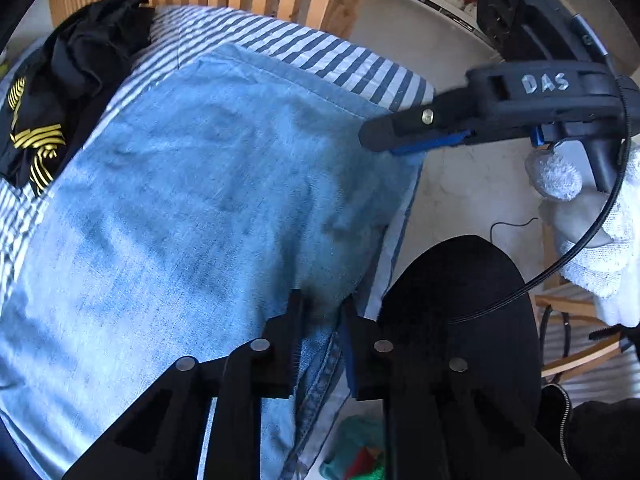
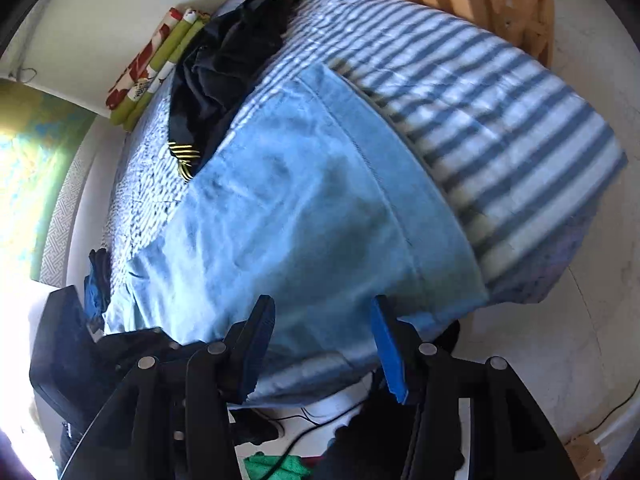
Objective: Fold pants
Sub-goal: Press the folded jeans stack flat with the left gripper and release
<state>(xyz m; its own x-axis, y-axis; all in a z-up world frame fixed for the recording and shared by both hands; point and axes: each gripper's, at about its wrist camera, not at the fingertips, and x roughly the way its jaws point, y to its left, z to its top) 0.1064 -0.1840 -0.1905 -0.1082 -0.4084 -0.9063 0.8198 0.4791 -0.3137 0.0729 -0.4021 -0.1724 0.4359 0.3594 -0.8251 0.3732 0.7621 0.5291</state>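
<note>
You are spreading the light blue denim pants flat on the striped bed, ready for folding. Your left hand-held gripper is pinching the near seam edge. Your right hand-held gripper is hanging wide open, empty, over the opposite edge.

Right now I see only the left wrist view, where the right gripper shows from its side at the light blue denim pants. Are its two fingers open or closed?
Observer: Open. The right wrist view shows the right gripper with its blue pads wide apart, clamping nothing, over the edge of the light blue denim pants.
Operator: Does anything lie beyond the crumpled black garment with yellow stripes?
Observer: Yes, red, white and green patterned fabric rolls lie just past it.
</note>
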